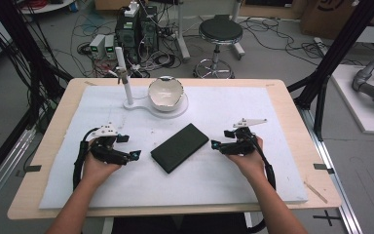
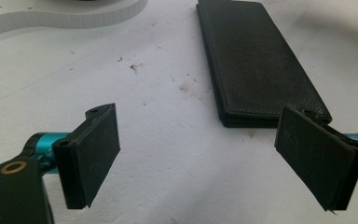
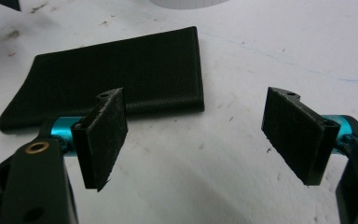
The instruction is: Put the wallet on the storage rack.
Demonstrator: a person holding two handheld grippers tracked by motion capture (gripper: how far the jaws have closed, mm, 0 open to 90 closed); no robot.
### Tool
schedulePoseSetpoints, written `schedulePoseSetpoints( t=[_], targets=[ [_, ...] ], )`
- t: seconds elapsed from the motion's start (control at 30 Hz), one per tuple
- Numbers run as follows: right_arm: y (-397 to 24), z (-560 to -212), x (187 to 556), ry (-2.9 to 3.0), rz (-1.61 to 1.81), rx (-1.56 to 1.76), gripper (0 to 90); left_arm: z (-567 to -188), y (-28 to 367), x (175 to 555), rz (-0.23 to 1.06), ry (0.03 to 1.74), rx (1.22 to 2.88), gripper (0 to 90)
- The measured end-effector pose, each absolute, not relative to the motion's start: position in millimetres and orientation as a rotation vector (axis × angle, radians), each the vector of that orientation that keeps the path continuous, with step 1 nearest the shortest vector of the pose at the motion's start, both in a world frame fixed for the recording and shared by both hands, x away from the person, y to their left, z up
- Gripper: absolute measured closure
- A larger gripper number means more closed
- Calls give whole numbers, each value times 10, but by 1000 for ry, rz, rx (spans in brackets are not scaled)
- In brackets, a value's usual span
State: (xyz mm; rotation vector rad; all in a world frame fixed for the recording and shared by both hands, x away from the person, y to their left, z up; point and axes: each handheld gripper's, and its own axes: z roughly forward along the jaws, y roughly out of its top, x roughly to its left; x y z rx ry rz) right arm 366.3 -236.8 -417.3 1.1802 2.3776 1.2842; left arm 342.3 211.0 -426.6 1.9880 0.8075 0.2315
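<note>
A black leather wallet (image 1: 179, 147) lies flat and closed on the white mat, turned diagonally, between the two hands. My left gripper (image 1: 128, 147) rests low on the mat just left of the wallet, open, with nothing between its pads (image 2: 95, 151); the wallet (image 2: 256, 60) lies ahead of its right jaw. On the other side my right gripper (image 1: 217, 142) is open too, a short gap from the wallet's right end. In the right gripper view the wallet (image 3: 116, 74) sits beyond the left pad (image 3: 103, 135).
A white stand (image 1: 126, 80) with an upright post and a shiny white bowl (image 1: 165, 91) on its round base sits at the back of the mat. The white mat (image 1: 209, 185) covers most of the wooden table (image 1: 292, 102). A stool and cables stand on the floor beyond.
</note>
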Motion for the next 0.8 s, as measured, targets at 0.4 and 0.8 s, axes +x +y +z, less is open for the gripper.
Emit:
schedulePoseSetpoints(
  t=[0.4,0.8],
  targets=[
    [-2197,-4282,3798,2434,1215,1199,235,-4284,2064,3423,216,791,2012,144],
    [-2258,-4207,3740,2415,1241,1171,235,-4340,1918,3502,86,808,1948,191]
  ],
)
